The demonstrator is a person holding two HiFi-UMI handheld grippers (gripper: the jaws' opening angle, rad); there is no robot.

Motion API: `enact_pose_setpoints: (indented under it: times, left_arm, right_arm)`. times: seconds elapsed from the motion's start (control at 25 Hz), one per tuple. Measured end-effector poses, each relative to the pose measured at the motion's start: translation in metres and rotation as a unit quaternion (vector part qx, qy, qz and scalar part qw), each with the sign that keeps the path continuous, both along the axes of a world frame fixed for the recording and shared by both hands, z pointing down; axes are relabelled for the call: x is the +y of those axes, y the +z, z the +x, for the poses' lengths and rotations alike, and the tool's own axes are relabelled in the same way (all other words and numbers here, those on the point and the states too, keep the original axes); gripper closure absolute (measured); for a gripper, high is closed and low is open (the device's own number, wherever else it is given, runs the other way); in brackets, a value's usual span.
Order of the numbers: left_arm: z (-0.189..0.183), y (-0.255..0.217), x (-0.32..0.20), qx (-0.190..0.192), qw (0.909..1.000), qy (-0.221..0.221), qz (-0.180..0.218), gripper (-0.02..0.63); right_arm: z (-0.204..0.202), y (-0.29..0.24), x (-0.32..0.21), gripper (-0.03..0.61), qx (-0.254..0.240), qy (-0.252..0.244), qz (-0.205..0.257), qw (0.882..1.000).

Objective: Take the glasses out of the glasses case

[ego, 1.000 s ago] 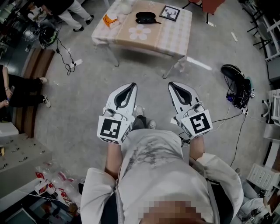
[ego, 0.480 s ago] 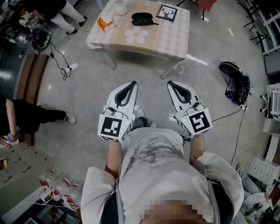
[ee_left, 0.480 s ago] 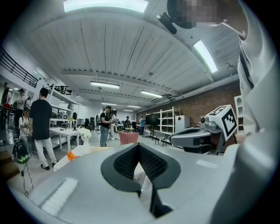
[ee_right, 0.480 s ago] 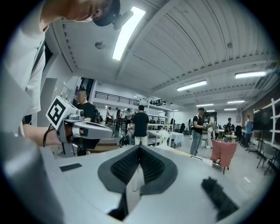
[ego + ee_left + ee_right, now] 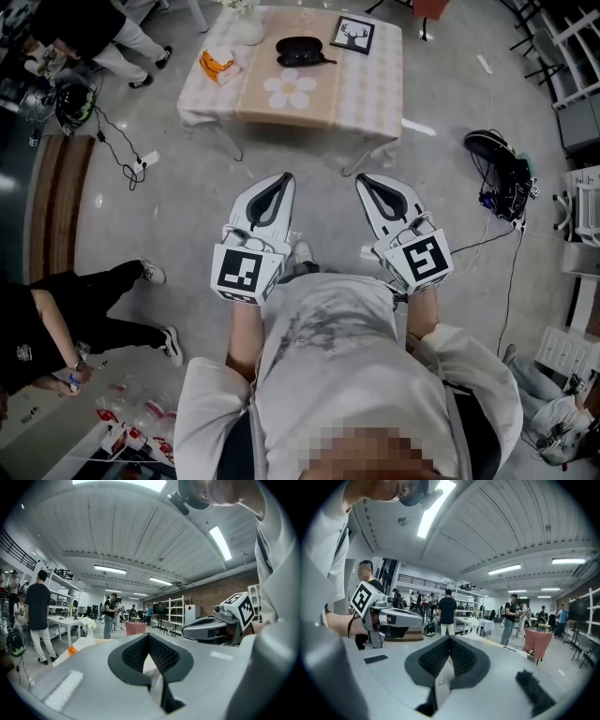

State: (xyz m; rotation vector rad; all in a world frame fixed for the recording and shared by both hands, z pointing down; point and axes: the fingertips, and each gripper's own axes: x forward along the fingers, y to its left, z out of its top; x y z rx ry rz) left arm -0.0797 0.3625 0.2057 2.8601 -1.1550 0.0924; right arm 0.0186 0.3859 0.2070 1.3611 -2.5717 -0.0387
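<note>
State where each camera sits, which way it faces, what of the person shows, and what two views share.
Head view: on the person's head, looking steeply down at the floor and table ahead; shows white shirt, left hand-held gripper, right hand-held gripper.
Left gripper view: rides the left one, facing along its shut jaws across the room; shirt at right.
Right gripper view: rides the right one, facing likewise; shirt at left.
Shared: each gripper view shows the other gripper.

Pale long-sleeved top (image 5: 328,375); white, black-lined left gripper (image 5: 284,180) and right gripper (image 5: 362,180), each bearing a black-and-white marker cube (image 5: 246,275).
</note>
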Motion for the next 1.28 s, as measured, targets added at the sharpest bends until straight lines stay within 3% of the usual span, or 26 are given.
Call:
enact_pose_setpoints:
  times: [0.48, 1.28]
  left_arm:
    - [0.0, 0.005, -0.039, 0.008, 0.9998, 0.014, -0.011, 0.606]
    - [0.044, 0.004, -0.142, -0.004, 0.9995, -0.029, -0.014, 0.606]
  right_arm:
    - [-0.004, 0.005, -0.038, 0.561, 0.005, 0.008, -0.012, 1.0]
    - [0.042, 0.006, -0.148, 0.561, -0.009, -0.034, -0.009, 0.999]
